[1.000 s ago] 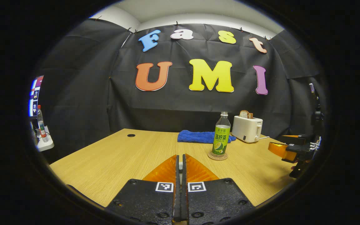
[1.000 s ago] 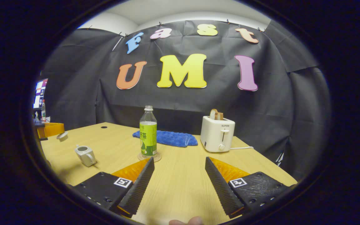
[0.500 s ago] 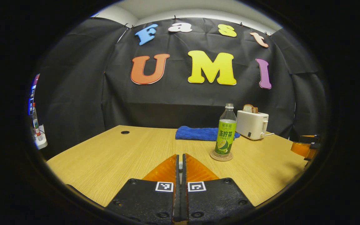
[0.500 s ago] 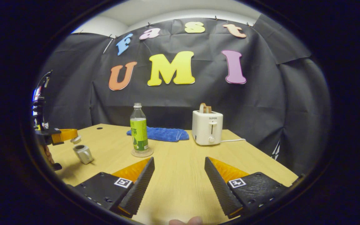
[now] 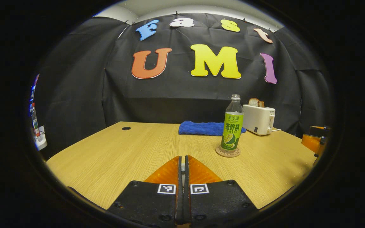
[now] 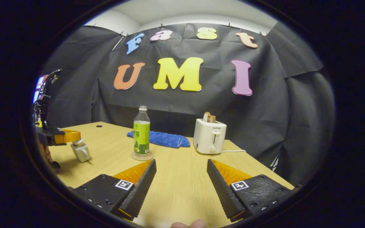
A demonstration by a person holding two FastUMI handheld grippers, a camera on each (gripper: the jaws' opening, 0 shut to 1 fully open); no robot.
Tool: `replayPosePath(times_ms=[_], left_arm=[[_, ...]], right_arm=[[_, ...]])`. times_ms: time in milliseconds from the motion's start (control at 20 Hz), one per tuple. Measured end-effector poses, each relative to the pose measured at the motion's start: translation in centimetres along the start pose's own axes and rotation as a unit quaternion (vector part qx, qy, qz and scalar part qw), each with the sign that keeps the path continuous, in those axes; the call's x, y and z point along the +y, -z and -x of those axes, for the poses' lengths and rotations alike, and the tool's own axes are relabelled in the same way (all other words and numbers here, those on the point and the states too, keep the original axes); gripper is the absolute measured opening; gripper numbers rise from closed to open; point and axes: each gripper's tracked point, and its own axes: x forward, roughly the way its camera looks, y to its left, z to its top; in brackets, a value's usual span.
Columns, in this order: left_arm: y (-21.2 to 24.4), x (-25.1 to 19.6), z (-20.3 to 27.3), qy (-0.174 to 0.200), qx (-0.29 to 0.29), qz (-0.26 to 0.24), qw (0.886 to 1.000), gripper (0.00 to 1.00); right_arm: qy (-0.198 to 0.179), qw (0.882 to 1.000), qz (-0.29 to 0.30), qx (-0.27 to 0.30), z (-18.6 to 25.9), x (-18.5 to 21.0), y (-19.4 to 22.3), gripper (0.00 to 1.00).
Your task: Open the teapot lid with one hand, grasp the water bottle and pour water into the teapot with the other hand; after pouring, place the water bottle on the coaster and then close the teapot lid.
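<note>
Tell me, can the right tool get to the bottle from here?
Probably yes. The right tool is open, and the water bottle stands upright on its coaster ahead and a little left, with bare table between them and nothing blocking.

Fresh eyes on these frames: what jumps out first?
The green-labelled water bottle stands upright on a round coaster mid-table, with a blue cloth behind it and a white toaster holding a bread slice to its right. In the right gripper view, the small grey teapot sits at the table's left, the left gripper at its lid. The right gripper hangs wide open over bare tabletop.
</note>
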Motion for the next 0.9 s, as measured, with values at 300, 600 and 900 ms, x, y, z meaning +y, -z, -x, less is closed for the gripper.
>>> replayPosePath(times_ms=[300,600,900], left_arm=[[0.9,0.3,0.0,-0.005,0.014,0.002,1.000,0.03],[0.7,0.4,0.0,-0.019,0.013,-0.008,1.000,0.06],[-0.9,2.1,1.2,-0.062,-0.009,-0.018,0.998,0.83]], right_arm=[[-0.002,1.000,-0.006,0.008,0.1,0.0,0.5,0.96],[-0.007,1.000,-0.007,0.008,1.3,1.0,1.2,0.96],[-0.006,1.000,-0.008,0.003,2.3,1.6,0.9,0.96]])
